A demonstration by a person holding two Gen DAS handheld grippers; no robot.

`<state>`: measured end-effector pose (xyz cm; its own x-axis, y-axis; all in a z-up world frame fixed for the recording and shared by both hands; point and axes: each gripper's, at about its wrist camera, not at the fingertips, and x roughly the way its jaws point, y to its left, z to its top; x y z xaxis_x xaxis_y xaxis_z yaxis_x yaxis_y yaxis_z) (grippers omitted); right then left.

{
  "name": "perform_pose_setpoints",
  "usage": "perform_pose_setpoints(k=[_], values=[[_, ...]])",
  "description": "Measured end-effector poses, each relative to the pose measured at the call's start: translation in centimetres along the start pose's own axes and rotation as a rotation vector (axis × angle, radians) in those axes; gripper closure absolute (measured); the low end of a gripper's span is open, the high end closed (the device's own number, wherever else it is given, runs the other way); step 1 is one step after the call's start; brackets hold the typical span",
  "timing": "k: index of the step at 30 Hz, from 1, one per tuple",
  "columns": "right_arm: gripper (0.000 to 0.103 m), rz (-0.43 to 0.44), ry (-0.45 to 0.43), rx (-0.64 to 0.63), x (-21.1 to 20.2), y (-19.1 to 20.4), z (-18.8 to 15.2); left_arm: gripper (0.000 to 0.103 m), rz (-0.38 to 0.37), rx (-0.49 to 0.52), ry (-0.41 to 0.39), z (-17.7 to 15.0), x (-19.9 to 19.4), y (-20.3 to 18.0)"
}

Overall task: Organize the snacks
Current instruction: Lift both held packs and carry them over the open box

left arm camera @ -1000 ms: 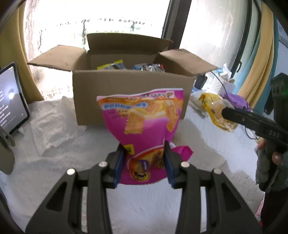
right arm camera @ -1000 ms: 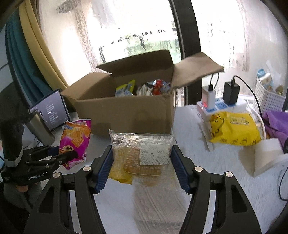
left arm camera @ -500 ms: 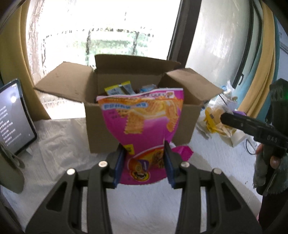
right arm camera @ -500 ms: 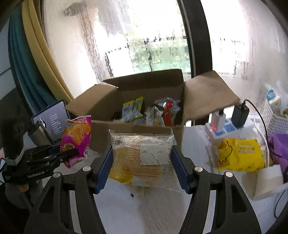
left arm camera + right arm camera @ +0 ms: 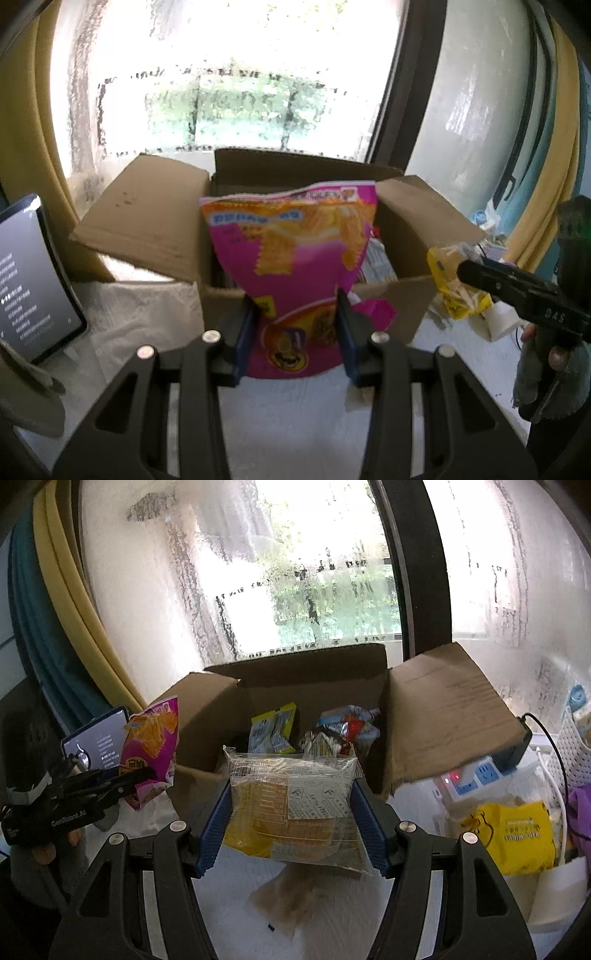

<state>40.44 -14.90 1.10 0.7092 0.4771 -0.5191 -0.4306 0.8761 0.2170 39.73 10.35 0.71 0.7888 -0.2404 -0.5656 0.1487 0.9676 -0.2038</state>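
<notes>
The left hand-held gripper [image 5: 295, 343] was clamped on the lower part of a pink chip bag [image 5: 295, 258], held upright before the open cardboard box [image 5: 410, 299]. The right hand-held gripper [image 5: 291, 812] gripped a clear-wrapped snack pack [image 5: 291, 797] by its sides, at the box's near edge. Both looked light, crinkly and crushable, best held low with gentle pressure. Only the right view showed packets [image 5: 273, 731] inside the box and a yellow packet [image 5: 517, 834] on the desk [image 5: 332, 923]
</notes>
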Motion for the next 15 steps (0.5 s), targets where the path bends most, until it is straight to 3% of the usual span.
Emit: perform_pose_setpoints(k=[7,15], values=[[0.036,0.003,-0.013,0.0,1.2,-0.3,1.4,0.062,0.002,0.0,-0.012,2.3,2.4,0.2],[0.036,-0.016,-0.011,0.002,2.5,-0.9,2.1,0.061,0.012,-0.028,0.033,4.2,6.0,1.3]])
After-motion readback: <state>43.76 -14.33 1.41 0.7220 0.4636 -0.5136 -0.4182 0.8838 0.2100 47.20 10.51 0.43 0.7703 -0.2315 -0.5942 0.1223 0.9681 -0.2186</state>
